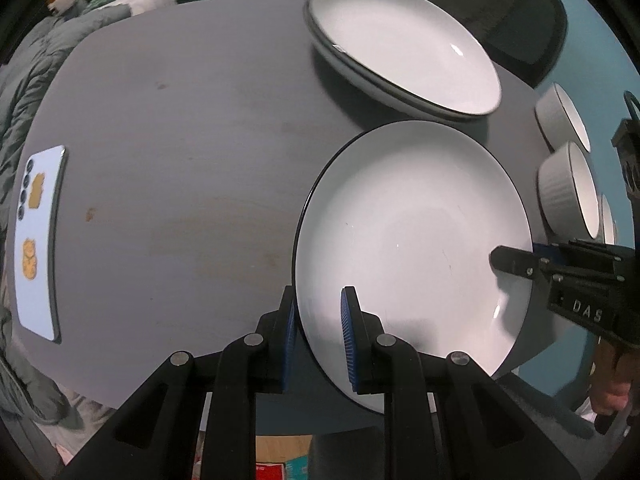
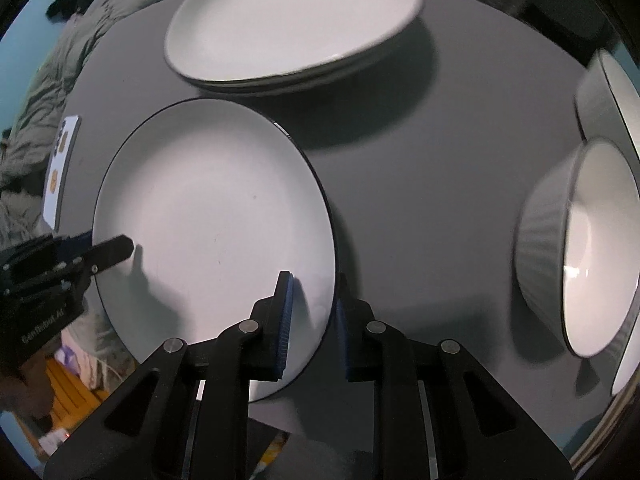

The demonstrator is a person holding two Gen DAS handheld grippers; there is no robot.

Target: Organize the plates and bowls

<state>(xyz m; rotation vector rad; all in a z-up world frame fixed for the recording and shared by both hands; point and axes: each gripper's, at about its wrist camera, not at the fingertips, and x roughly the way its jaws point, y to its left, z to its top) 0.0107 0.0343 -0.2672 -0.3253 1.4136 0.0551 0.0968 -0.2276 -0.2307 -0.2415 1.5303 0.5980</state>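
Now both grippers clamp one empty white plate (image 1: 412, 240) by opposite rims, the left gripper (image 1: 320, 336) on its left edge and the right gripper (image 2: 312, 320) on its right, above the grey table (image 1: 180, 140). Beyond it sits an empty plate stack (image 1: 400, 48), ribbed bowls (image 2: 580, 248) crowd the right edge, and bare tabletop stretches left toward a phone (image 1: 38, 240).

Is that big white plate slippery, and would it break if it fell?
Probably both. The plate shines like glazed china, so it looks slippery and breakable. The left gripper and right gripper each pinch its thin rim.
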